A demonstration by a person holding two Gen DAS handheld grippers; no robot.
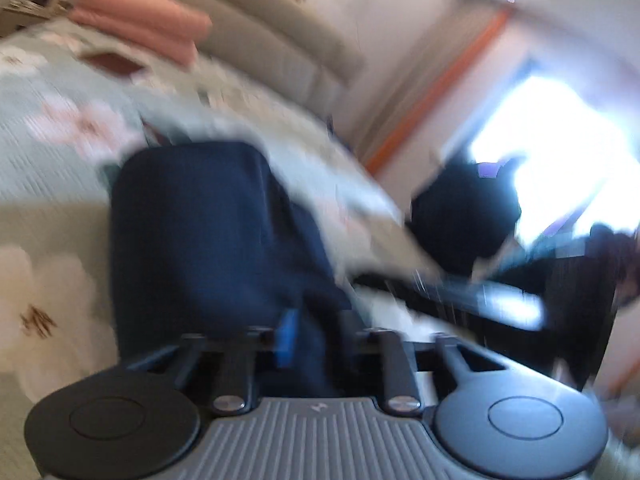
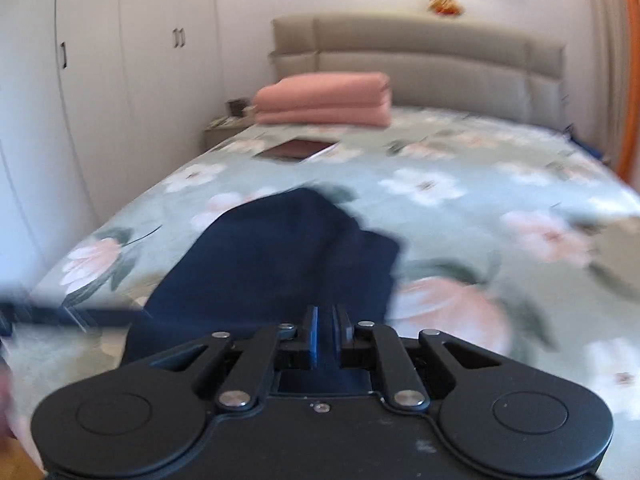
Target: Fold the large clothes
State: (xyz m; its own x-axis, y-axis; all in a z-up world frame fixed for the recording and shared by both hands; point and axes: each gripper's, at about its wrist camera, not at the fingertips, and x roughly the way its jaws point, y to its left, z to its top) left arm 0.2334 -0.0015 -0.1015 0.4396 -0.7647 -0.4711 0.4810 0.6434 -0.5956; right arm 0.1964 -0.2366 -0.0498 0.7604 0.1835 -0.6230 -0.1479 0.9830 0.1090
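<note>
Here, in the left wrist view, the frame is heavily motion-blurred. The left tool is clamped on the navy garment, whose dark fabric fills the gap between the blue-padded fingers and extends forward from them over the bed. The bed carries a pale green floral cover. A folded pink blanket lies near the padded headboard. A bright window stands to the right.

In the right wrist view, the right tool has its fingers drawn together on the near edge of the navy garment; fabric is visible between the blue pads. The garment lies bunched on the bed, toward the near left side. The folded pink blanket rests at the far end, just before the headboard. A flat dark red item lies in front of the blanket. White wardrobe doors line the left wall.
</note>
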